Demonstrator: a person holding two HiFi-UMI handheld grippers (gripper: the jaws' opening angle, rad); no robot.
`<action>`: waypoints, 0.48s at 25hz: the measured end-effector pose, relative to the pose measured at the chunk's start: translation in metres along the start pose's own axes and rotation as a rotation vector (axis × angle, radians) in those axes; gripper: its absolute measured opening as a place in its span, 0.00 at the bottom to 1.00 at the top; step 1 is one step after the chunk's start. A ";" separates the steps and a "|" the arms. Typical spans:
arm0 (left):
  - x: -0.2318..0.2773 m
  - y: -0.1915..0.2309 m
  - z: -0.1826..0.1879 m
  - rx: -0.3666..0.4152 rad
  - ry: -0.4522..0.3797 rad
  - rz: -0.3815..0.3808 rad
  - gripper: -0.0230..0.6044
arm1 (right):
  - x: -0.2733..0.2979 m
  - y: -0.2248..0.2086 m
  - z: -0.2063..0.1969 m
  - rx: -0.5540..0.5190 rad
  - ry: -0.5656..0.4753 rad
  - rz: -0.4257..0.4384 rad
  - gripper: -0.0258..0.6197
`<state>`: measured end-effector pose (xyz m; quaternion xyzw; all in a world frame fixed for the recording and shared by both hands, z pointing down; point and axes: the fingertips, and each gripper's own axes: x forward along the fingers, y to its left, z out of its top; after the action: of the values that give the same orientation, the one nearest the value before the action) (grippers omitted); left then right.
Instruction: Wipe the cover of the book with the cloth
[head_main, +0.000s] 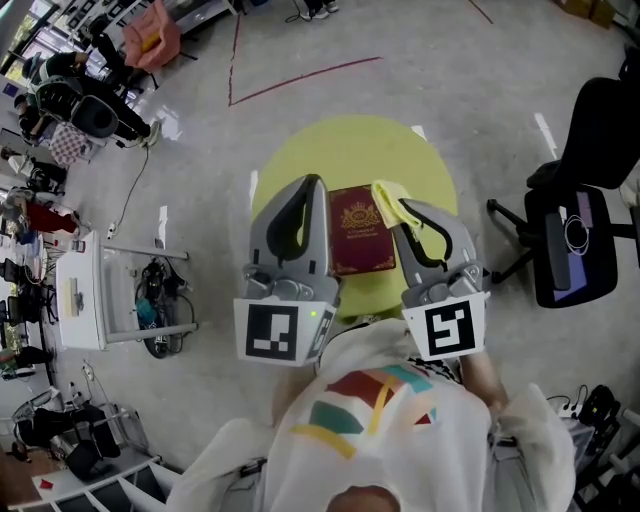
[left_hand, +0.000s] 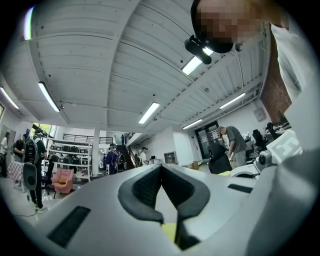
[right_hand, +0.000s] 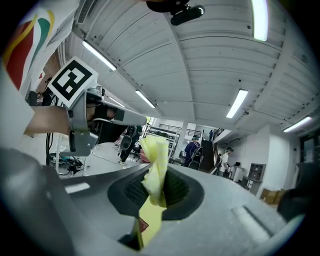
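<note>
A dark red book (head_main: 360, 232) with a gold crest lies flat on the round yellow table (head_main: 330, 150). My right gripper (head_main: 402, 208) is shut on a yellow cloth (head_main: 388, 198), held over the book's right edge. In the right gripper view the cloth (right_hand: 156, 165) stands up bunched between the dark pads (right_hand: 176, 191). My left gripper (head_main: 314, 184) hovers by the book's left edge, shut with nothing in it. In the left gripper view its jaws (left_hand: 161, 169) meet tip to tip. Both grippers point roughly level.
A black office chair (head_main: 580, 225) stands right of the table. A white cart (head_main: 88, 300) with cables sits on the floor at left. Red tape lines (head_main: 300, 80) cross the floor beyond the table. People stand in the far background.
</note>
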<state>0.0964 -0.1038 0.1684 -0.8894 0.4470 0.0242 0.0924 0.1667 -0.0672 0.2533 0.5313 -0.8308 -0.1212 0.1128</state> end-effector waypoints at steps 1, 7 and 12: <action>0.001 0.000 -0.001 -0.002 0.002 -0.002 0.06 | 0.000 0.000 -0.002 -0.001 0.003 0.000 0.09; 0.001 0.004 -0.002 -0.004 0.004 0.002 0.06 | -0.001 0.003 -0.009 0.021 0.021 0.006 0.09; -0.004 0.010 -0.005 -0.016 0.006 0.013 0.06 | -0.004 0.006 -0.010 0.010 0.022 -0.001 0.09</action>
<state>0.0858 -0.1076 0.1724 -0.8872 0.4530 0.0254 0.0839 0.1663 -0.0620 0.2643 0.5338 -0.8298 -0.1113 0.1189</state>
